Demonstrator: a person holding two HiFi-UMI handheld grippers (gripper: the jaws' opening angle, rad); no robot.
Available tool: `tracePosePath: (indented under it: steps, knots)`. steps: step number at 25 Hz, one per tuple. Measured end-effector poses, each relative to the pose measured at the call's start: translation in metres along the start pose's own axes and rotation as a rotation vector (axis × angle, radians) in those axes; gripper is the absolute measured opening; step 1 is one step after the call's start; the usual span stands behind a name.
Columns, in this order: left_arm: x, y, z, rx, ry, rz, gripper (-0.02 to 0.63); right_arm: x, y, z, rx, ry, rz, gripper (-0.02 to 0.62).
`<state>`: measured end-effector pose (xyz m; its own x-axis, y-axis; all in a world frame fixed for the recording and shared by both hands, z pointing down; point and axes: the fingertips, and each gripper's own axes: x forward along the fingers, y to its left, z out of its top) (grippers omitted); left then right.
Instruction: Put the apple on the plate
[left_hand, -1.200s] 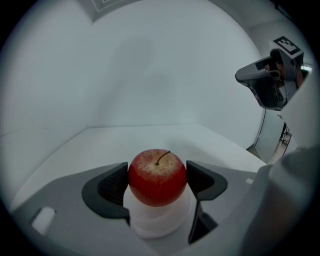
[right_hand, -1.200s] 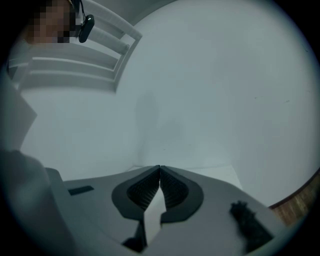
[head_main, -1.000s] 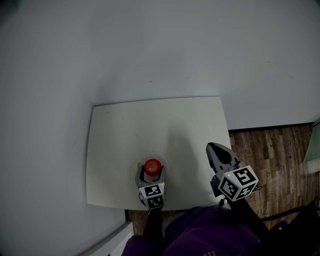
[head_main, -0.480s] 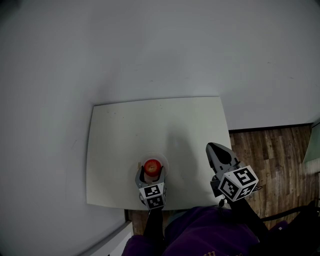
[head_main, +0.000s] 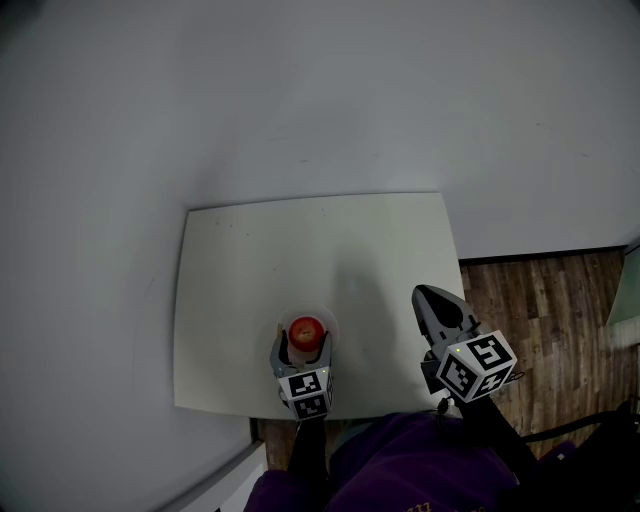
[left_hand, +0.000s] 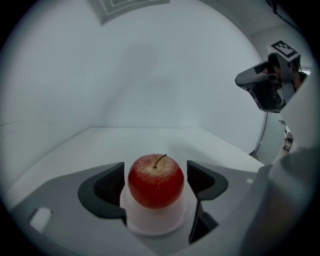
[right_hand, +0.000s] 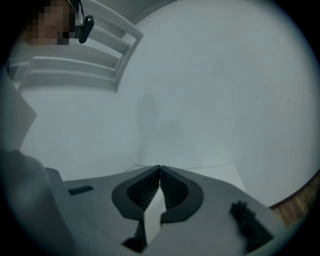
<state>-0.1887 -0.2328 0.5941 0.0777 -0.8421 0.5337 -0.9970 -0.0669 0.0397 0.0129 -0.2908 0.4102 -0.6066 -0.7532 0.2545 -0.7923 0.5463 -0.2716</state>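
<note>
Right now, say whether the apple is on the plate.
On: the apple sits stem-up on the white plate, between the left gripper's parted jaws.

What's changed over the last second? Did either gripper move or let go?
Nothing has visibly changed. The apple sits on the plate, with the left gripper open, one jaw on each side of it. The right gripper is shut and empty near the table edge.

Red apple (left_hand: 156, 181), stem up, sits upright on small white plate (left_hand: 150, 224), near edge of table (head_main: 250, 260), left of centre.
</note>
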Motion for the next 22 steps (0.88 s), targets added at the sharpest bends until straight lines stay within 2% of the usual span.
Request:
tracePosePath:
  steps: [3, 5, 9, 12, 14, 16, 18, 20, 22]
  knots:
    - [-0.005, -0.001, 0.008, 0.013, -0.022, -0.004, 0.382, 0.001, 0.002, -0.001, 0.001, 0.0, 0.003, 0.011]
    - [-0.013, -0.005, 0.019, -0.006, -0.05, -0.015, 0.382, 0.0, 0.001, -0.001, 0.001, 0.001, 0.002, 0.011]
    - [-0.033, -0.017, 0.049, -0.032, -0.14, -0.042, 0.376, 0.001, 0.0, -0.002, 0.005, 0.002, 0.001, 0.011]
    - [-0.046, -0.033, 0.073, -0.032, -0.22, -0.093, 0.372, 0.004, 0.001, -0.005, 0.003, 0.001, 0.003, 0.011]
    - [-0.056, -0.043, 0.086, -0.012, -0.273, -0.114, 0.331, 0.005, 0.002, -0.005, 0.0, 0.001, 0.005, 0.011]
    - [-0.067, -0.055, 0.102, 0.015, -0.327, -0.128, 0.255, 0.005, 0.002, -0.005, -0.003, 0.001, 0.008, 0.011]
    - [-0.077, -0.065, 0.119, 0.026, -0.373, -0.141, 0.148, 0.003, 0.003, -0.004, -0.003, 0.0, 0.01, 0.011]
    - [-0.083, -0.072, 0.129, 0.022, -0.389, -0.159, 0.003, 0.002, 0.003, -0.003, -0.004, -0.001, 0.011, 0.011]
    - [-0.085, -0.077, 0.134, 0.007, -0.378, -0.178, 0.005, 0.0, 0.003, -0.003, -0.006, -0.003, 0.012, 0.011]
